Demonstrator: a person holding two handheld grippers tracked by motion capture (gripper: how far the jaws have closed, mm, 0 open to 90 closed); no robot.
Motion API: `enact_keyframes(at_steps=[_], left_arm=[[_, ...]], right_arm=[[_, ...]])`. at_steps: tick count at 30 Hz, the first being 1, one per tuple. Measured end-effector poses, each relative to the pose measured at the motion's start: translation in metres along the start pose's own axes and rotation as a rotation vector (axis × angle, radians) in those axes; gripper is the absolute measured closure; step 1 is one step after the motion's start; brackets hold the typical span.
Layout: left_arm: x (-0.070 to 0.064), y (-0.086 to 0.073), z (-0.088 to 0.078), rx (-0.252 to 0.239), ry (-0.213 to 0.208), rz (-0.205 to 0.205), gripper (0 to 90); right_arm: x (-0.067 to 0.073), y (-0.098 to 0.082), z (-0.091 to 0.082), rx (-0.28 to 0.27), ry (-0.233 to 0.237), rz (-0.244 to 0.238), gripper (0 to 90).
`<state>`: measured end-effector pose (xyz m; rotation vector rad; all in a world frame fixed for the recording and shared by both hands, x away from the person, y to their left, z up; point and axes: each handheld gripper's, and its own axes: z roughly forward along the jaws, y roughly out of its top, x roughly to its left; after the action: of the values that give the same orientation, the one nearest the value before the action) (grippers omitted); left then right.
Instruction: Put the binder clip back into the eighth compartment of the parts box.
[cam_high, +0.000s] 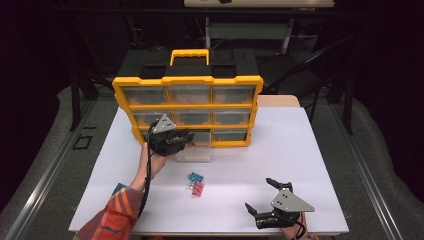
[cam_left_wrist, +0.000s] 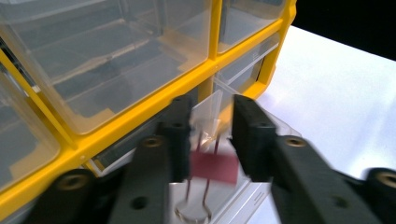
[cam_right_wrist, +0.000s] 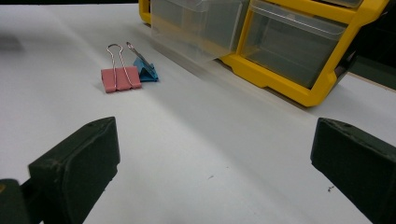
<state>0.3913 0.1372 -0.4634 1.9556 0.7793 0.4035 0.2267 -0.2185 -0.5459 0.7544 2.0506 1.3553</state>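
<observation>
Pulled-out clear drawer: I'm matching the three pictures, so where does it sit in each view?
High view: the drawer sticks out of the bottom row, left of centre.
Left gripper view: the drawer lies low centre, beneath the jaws.
Right gripper view: the drawer is at top centre.
Shared landmark: the yellow organiser frame.
</observation>
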Motion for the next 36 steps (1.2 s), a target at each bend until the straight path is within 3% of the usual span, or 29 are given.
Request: enact_keyframes(at_steps=[3,6,9,15,17,22,27,36], left_arm=[[0.001,-0.002,-0.002,-0.022,-0.037,-0.009,49.6],[-0.001,-0.005,-0.008,-0.033,-0.030,-0.009,34.4],[-0.004,-0.009,-0.019,-0.040,-0.024,0.005,25.7],[-0.010,-0.026,-0.039,-0.060,-0.029,0.017,15.8],[-0.012,-0.031,-0.045,-0.064,0.007,0.009,14.7],[-0.014,-0.044,-0.054,-0.053,0.046,-0.030,6.9],[-0.020,-0.056,-0.053,-0.014,0.080,-0.031,0.2],[-0.023,-0.066,-0.046,0.003,0.101,-0.058,0.0]], right_arm=[[0.000,0.000,-0.001,-0.004,0.001,0.004,0.6],[0.001,0.001,-0.001,-0.006,0.003,-0.004,0.6],[0.001,0.000,0.000,-0.001,0.007,-0.002,0.6],[0.002,0.000,0.000,0.002,0.010,-0.006,0.6],[0.002,0.001,0.002,0.003,0.012,-0.006,0.6],[0.002,0.000,0.004,0.015,0.015,-0.008,0.7],[0.003,0.001,0.001,0.006,0.017,-0.010,0.6],[0.003,0.001,0.003,0.011,0.022,-0.010,0.7]])
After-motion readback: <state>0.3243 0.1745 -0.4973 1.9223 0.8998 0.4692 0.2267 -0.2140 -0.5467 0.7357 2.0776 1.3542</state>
